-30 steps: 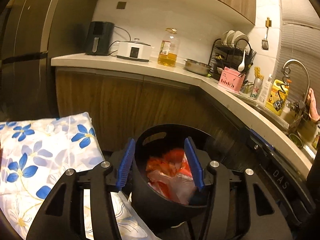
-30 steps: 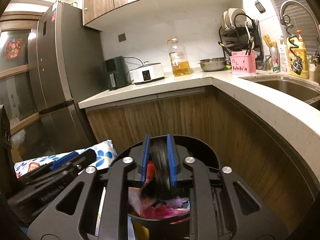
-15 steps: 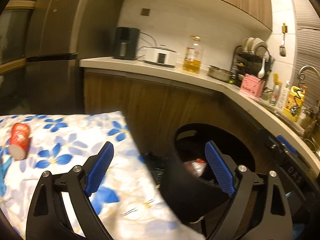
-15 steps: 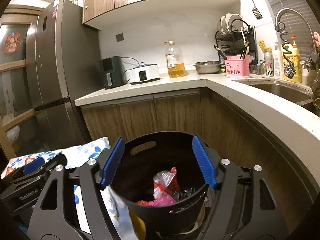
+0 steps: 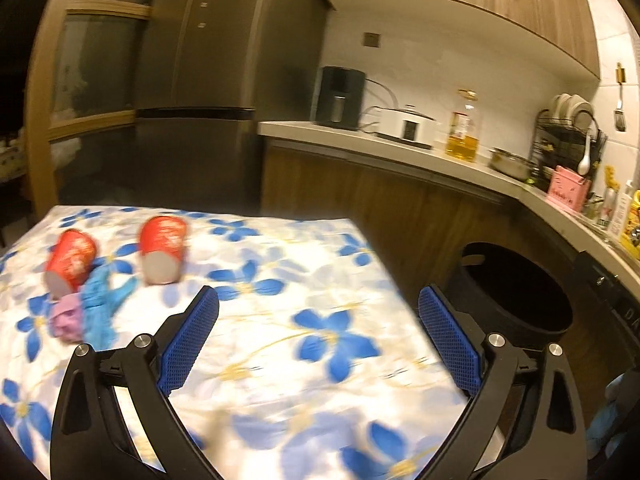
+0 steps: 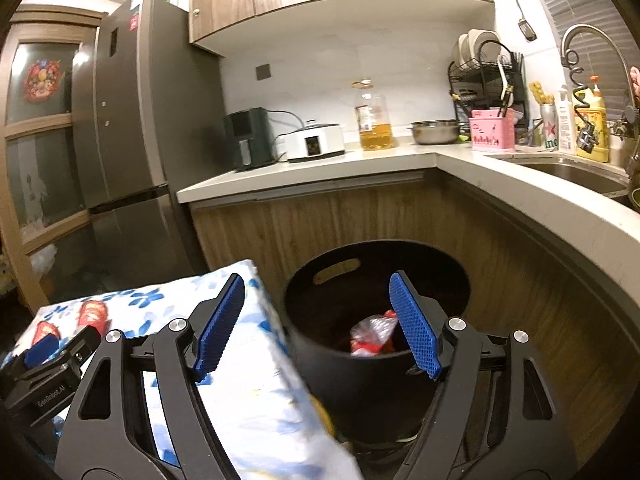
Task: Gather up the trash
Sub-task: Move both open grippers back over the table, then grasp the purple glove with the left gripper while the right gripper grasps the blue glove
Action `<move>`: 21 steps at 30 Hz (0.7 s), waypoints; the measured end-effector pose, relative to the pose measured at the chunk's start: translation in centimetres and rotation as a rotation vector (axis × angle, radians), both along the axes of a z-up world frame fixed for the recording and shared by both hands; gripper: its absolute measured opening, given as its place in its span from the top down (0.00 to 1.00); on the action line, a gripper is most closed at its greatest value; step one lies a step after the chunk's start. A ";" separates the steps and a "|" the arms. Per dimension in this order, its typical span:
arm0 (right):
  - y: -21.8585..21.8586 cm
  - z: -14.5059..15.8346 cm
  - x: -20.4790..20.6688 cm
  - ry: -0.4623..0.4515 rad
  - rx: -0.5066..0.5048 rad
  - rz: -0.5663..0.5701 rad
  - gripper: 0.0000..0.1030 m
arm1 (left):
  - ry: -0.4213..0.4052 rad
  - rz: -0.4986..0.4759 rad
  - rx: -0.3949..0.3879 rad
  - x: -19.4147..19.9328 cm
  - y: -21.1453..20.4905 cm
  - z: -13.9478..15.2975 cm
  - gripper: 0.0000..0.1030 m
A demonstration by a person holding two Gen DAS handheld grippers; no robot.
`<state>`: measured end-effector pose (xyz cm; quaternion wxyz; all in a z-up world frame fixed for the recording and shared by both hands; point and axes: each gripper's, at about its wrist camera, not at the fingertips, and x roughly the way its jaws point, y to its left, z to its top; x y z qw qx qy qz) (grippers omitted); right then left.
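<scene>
The left gripper [image 5: 318,340] hangs over the flowered desk [image 5: 280,360], jaws opening with nothing between them, while two red cups [image 5: 163,249] lie tipped well ahead beside blue and pink scraps [image 5: 94,312]. The right gripper [image 6: 318,326] (jaws likewise opening, empty) points at the black bin [image 6: 360,380] holding bagged trash [image 6: 372,338]. A lying cup may roll away if nudged off-centre.

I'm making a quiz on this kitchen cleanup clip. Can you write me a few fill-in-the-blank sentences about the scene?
1. Two red cups lie on their ____ on the floral cloth.
2. The black bin stands on the floor beside the ____.
3. Nothing sits between the left gripper fingers, so it is ____.
4. The oil bottle stands on the ____.

Answers: sides; table; empty; counter
</scene>
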<state>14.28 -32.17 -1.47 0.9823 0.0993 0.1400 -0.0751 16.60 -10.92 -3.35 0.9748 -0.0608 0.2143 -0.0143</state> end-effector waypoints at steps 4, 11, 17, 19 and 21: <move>2.7 -0.4 -0.2 0.004 0.008 0.048 0.28 | 0.009 0.072 0.009 -1.2 3.6 -0.6 0.07; 9.0 -1.6 -0.1 0.004 0.017 0.147 0.28 | 0.012 0.192 0.034 -2.9 9.4 -1.2 0.07; 13.9 -2.6 0.5 0.024 0.020 0.235 0.28 | 0.022 0.275 0.044 -4.0 13.5 -1.8 0.07; 15.7 -2.9 0.8 0.031 0.012 0.268 0.28 | 0.034 0.304 0.045 -4.1 15.0 -2.2 0.07; 16.9 -3.1 1.1 0.036 0.008 0.291 0.28 | 0.042 0.324 0.043 -4.0 16.1 -2.6 0.07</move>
